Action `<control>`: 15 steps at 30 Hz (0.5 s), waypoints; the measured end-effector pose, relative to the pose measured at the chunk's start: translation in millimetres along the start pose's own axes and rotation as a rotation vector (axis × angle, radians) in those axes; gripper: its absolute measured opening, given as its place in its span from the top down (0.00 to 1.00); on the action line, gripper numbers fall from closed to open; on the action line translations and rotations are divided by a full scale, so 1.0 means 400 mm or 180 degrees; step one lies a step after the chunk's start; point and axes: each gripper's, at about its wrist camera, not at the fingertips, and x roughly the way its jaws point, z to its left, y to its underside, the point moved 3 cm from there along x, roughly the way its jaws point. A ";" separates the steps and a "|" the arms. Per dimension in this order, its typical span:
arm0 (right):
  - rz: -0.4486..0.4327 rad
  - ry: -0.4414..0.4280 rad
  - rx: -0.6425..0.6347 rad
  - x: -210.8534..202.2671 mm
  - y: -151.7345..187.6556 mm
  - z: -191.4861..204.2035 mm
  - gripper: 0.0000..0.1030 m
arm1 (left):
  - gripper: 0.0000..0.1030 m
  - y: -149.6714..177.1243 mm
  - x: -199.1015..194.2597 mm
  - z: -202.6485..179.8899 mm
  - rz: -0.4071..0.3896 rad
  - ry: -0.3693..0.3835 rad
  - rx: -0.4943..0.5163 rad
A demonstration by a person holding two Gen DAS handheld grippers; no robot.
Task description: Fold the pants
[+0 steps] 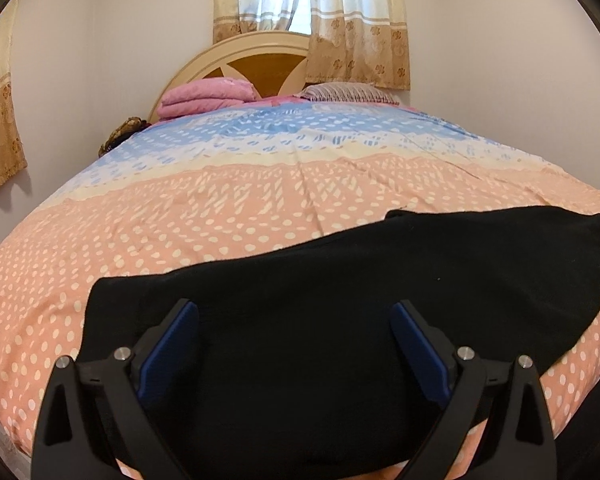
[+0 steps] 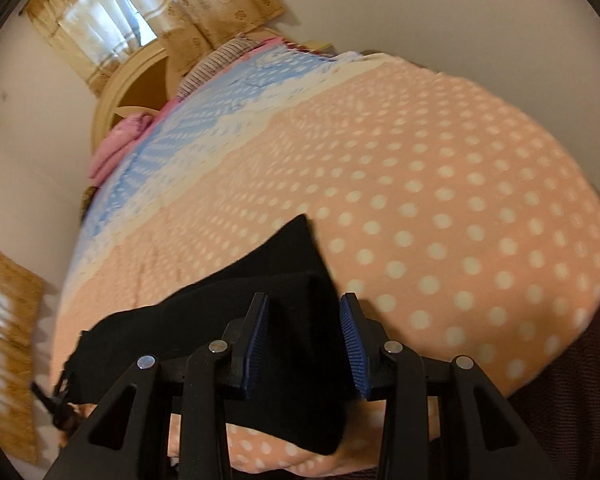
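Note:
Black pants (image 1: 340, 280) lie across the near end of a bed with a pink dotted cover (image 1: 180, 220). In the left wrist view my left gripper (image 1: 295, 310) is wide open just above the pants near the bed's front edge, nothing between its blue pads. In the right wrist view the pants (image 2: 260, 280) have one end folded over into a doubled layer. My right gripper (image 2: 304, 300) stands partly open around that folded end, pads apart from the cloth on the right side. The view is tilted and slightly blurred.
A folded pink blanket (image 1: 208, 96) and a striped pillow (image 1: 348, 92) lie at the headboard (image 1: 260, 60). Curtains (image 1: 312, 12) hang behind. Walls stand close on the left and right. A dark maroon surface (image 2: 572, 380) lies beside the bed's near corner.

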 end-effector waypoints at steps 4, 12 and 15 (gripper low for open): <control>-0.0109 0.0050 -0.0187 0.002 0.003 0.041 0.97 | 0.03 0.005 0.011 0.005 0.0053 -0.0017 -0.0026; -0.0798 0.0129 -0.0573 -0.094 -0.050 0.139 0.98 | 0.03 0.020 0.015 0.013 0.0070 -0.0079 -0.0063; -0.0702 0.0367 -0.0497 -0.046 -0.060 0.108 0.98 | 0.03 0.022 0.015 0.009 0.0054 -0.0104 -0.0046</control>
